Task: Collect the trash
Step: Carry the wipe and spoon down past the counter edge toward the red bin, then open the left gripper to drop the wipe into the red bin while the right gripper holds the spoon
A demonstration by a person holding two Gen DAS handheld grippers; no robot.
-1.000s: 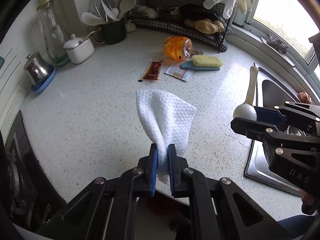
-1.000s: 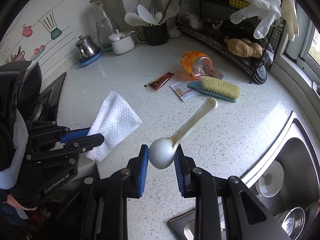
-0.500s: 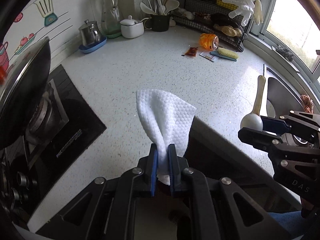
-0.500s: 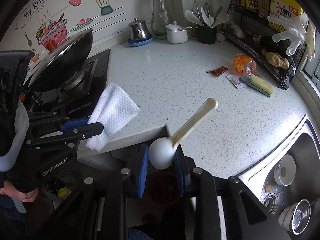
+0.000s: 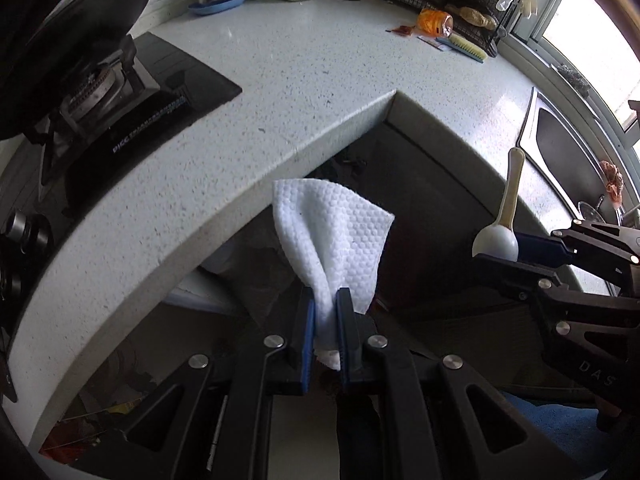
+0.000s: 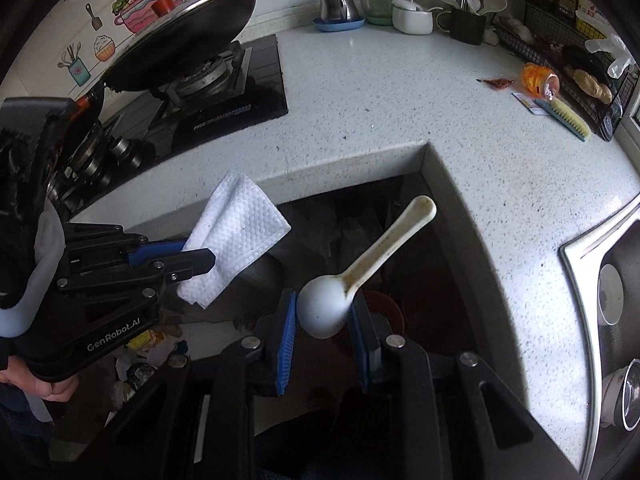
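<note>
At nine o'clock in the right wrist view, the left gripper (image 6: 192, 254) clenches a white wipe (image 6: 236, 236) past the counter (image 6: 380, 120) edge, over the dark gap below. Toward six o'clock, the right gripper (image 6: 323, 312) grasps a plastic spoon (image 6: 332, 304) by its bowl, handle pointing to one o'clock.

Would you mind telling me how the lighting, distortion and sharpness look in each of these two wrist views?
Left wrist view: the window at upper right is blown out, the counter edge bows strongly, and the white wipe is sharp. Right wrist view: even light, the space below the counter is dark, the sink rim curves, and the white spoon is crisp.
</note>
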